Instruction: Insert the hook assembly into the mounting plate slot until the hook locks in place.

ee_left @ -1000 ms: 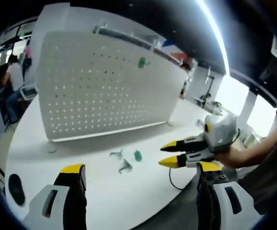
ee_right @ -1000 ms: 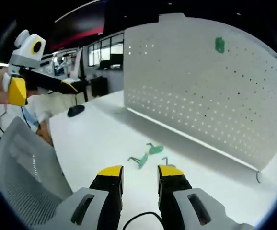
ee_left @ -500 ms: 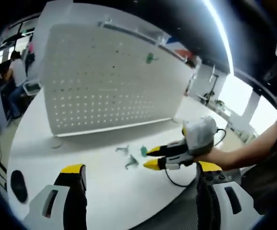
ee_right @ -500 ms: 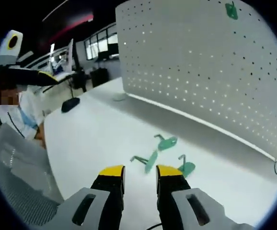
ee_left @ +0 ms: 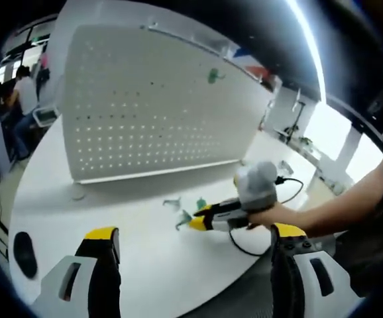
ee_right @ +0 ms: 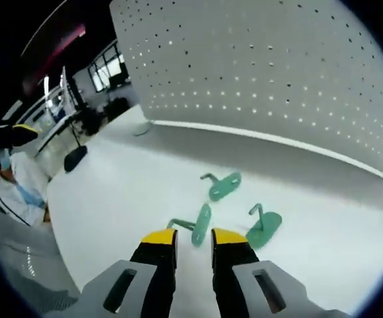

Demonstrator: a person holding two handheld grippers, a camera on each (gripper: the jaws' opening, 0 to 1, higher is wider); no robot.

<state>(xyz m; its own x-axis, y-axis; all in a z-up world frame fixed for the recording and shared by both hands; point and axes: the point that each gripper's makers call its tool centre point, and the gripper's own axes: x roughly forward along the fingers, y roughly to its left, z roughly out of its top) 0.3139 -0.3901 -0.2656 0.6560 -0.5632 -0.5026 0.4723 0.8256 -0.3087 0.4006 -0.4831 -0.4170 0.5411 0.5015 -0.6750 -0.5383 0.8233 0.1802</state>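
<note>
An upright white pegboard [ee_left: 152, 106] [ee_right: 264, 79] stands on the white table, with one green hook [ee_left: 213, 75] hung near its top. Three green hooks lie on the table in front of it: one [ee_right: 224, 186] nearer the board, one [ee_right: 264, 227] to the right, one [ee_right: 200, 225] right at my right gripper's tips. My right gripper [ee_right: 193, 238] [ee_left: 198, 220] hovers low over that hook, jaws a narrow gap apart with nothing held. My left gripper [ee_left: 195, 233] hangs back over the table's near edge, wide open and holding nothing.
A black mouse-like object [ee_left: 22, 252] [ee_right: 75, 158] lies near the table's edge. A small round white foot [ee_left: 79, 193] sits by the board's corner. A black cable [ee_left: 244, 248] trails from the right gripper. A person sits at a desk [ee_left: 19, 99] beyond.
The right gripper has come forward and down to the loose hooks on the table, and its jaw gap has narrowed slightly. The left gripper has stayed back and open.
</note>
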